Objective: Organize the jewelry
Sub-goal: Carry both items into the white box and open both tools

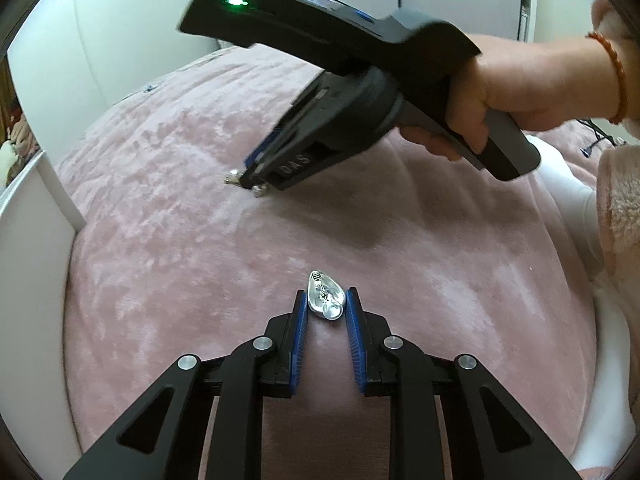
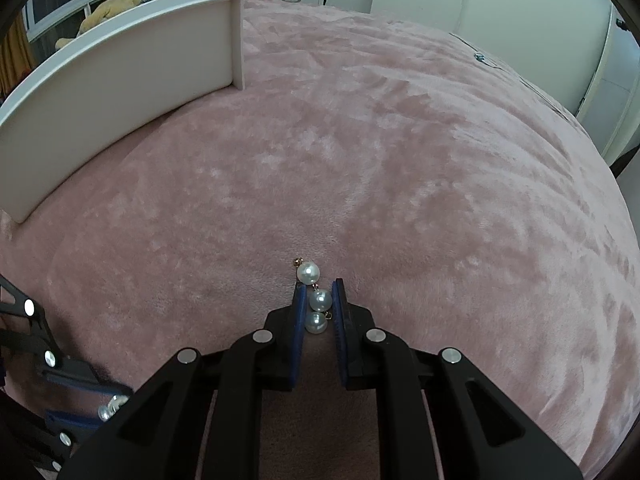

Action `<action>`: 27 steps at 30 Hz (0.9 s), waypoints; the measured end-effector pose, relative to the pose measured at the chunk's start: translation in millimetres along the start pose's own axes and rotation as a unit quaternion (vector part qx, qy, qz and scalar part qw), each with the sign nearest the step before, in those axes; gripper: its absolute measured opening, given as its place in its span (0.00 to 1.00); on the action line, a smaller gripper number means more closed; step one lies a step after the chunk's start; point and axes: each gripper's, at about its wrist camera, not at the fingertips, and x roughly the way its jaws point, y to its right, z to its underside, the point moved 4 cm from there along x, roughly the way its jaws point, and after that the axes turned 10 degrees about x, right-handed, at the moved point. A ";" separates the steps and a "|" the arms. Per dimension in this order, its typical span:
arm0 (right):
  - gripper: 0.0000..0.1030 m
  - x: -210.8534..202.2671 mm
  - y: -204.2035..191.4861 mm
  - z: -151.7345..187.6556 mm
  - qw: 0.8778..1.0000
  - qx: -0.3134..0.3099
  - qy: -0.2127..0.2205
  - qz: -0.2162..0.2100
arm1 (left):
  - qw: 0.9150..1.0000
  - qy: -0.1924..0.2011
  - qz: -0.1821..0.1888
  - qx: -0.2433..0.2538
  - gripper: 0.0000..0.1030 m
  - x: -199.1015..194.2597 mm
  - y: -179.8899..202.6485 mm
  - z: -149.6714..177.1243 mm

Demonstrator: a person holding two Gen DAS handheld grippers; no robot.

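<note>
My left gripper (image 1: 327, 300) is shut on a silver teardrop earring (image 1: 325, 297), held between its blue pads just above the pink plush blanket (image 1: 160, 280). My right gripper (image 2: 318, 294) is shut on a pearl drop earring (image 2: 316, 298) with three white pearls in a line; the top pearl sticks out past the fingertips. In the left wrist view the right gripper (image 1: 250, 180) hovers over the blanket further away, with pearls (image 1: 245, 182) showing at its tip. The left gripper (image 2: 108, 404) shows at the lower left of the right wrist view with the silver earring (image 2: 114, 405).
A white board panel (image 2: 120, 92) stands along the blanket's left edge; it also shows in the left wrist view (image 1: 40, 200). White cabinets (image 2: 500, 0) stand behind. My hand and a fuzzy pink sleeve (image 1: 620, 208) are at the right.
</note>
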 end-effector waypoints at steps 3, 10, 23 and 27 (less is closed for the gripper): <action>0.13 -3.8 1.3 -0.2 1.000 0.005 0.004 -0.005 | 1.000 0.006 -0.014 -0.009 0.23 -4.2 -7.6 -3.0; 0.12 -21.1 4.7 -3.8 0.999 0.023 0.021 -0.013 | 0.998 0.029 -0.052 -0.036 0.23 -19.4 -25.7 -9.6; 0.12 -89.5 6.8 -40.2 0.993 0.061 0.101 -0.029 | 0.982 0.126 -0.115 -0.080 0.23 -103.9 -55.9 -38.5; 0.12 -111.4 2.0 -55.4 0.989 0.067 0.127 -0.037 | 0.974 0.157 -0.130 -0.103 0.23 -136.0 -73.1 -44.3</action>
